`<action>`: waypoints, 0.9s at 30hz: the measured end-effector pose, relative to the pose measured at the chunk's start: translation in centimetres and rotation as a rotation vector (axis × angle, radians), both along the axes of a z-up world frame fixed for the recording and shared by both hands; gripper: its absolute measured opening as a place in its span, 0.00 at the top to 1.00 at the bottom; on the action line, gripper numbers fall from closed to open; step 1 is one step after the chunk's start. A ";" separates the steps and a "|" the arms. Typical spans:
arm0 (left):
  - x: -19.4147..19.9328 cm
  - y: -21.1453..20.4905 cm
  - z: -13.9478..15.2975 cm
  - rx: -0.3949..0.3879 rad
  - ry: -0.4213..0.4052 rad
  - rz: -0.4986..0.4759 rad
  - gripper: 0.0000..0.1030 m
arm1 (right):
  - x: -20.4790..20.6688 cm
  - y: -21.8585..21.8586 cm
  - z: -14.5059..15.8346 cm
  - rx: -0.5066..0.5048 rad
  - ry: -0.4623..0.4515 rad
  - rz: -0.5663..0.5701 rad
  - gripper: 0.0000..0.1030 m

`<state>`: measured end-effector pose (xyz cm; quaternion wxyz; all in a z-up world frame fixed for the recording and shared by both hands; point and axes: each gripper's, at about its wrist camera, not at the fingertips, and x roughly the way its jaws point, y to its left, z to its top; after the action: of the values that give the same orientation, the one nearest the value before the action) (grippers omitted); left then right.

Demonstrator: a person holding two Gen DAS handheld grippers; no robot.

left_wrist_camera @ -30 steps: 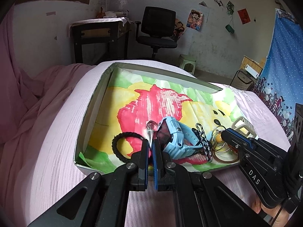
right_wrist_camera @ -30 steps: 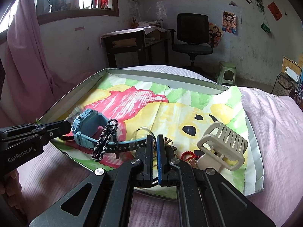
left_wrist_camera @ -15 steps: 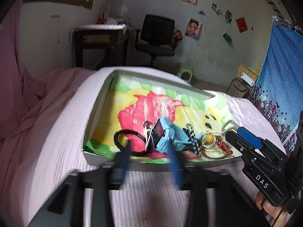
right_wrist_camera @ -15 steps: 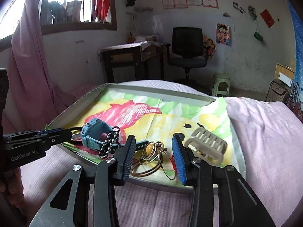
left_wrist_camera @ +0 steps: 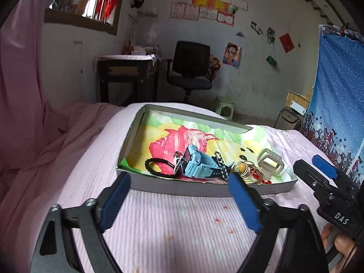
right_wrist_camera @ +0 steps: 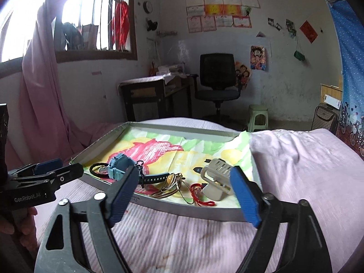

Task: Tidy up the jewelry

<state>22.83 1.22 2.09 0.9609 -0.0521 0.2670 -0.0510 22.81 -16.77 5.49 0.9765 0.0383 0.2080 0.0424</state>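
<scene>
A shallow grey box lined with coloured paper lies on the pink bed. In it lie a blue watch, a black hair tie, a black-and-white chain, gold bangles with an amber bead, a red cord and a beige hair claw. My left gripper is wide open and empty, in front of the box's near wall. My right gripper is wide open and empty, also before the near wall; it shows at the right in the left wrist view.
The box sits on a pink bedspread. A pink curtain hangs at the left. A dark desk, an office chair and a green stool stand by the far wall. A blue patterned cloth hangs at the right.
Both grippers were shut over the items in the box; both have opened wide and pulled back out of the box toward me. The jewellery stays in the box.
</scene>
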 end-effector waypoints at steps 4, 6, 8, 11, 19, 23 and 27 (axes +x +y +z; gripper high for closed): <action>-1.9 0.1 0.3 -0.008 -0.044 0.015 0.03 | -1.4 -0.5 0.2 0.012 -0.020 0.002 0.08; -2.8 0.3 0.5 -0.013 -0.064 0.024 0.01 | -2.0 -0.8 0.4 0.015 -0.024 0.004 0.05; -3.8 0.5 0.6 -0.019 -0.085 0.028 0.00 | -2.7 -1.0 0.5 0.018 -0.032 0.002 0.02; -5.2 0.5 0.7 -0.018 -0.108 0.029 0.00 | -4.0 -1.2 0.5 0.031 -0.041 0.004 0.02; -9.3 -0.3 0.9 0.023 -0.153 0.022 0.00 | -7.1 -2.0 0.0 0.062 -0.045 -0.010 0.01; -11.2 -0.5 0.8 0.033 -0.167 0.020 0.00 | -8.9 -2.5 -0.4 0.078 -0.043 -0.020 0.01; -12.9 -0.4 0.5 0.030 -0.175 0.019 0.00 | -10.4 -2.6 -0.7 0.081 -0.042 -0.030 0.01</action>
<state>9.91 0.78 2.59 0.9817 -0.0353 0.1823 -0.0423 12.44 -19.40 4.81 0.9787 0.0799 0.1852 0.0372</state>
